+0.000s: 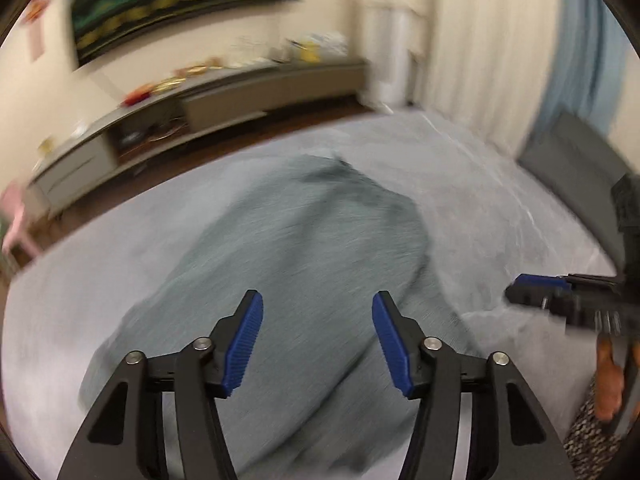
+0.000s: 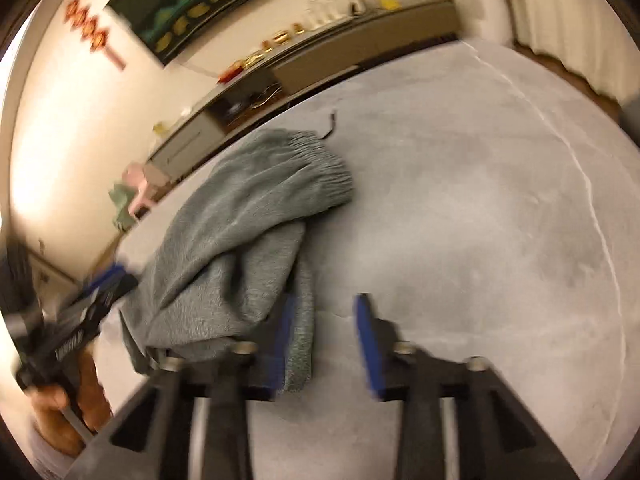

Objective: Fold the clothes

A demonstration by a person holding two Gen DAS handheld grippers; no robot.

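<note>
No legible writing; lettering on the left gripper [image 2: 116,276] body is too blurred to read. Grey-green trousers [image 2: 240,240] lie crumpled on the pale grey bed [image 2: 480,200], gathered elastic waistband farthest from the grippers, one leg folded over. Left gripper [image 1: 318,340] hovers above the trousers, jaws apart, empty. Right gripper [image 2: 326,344] at the trousers' near edge, jaws apart. Cabinet [image 2: 360,52] beyond the bed.
</note>
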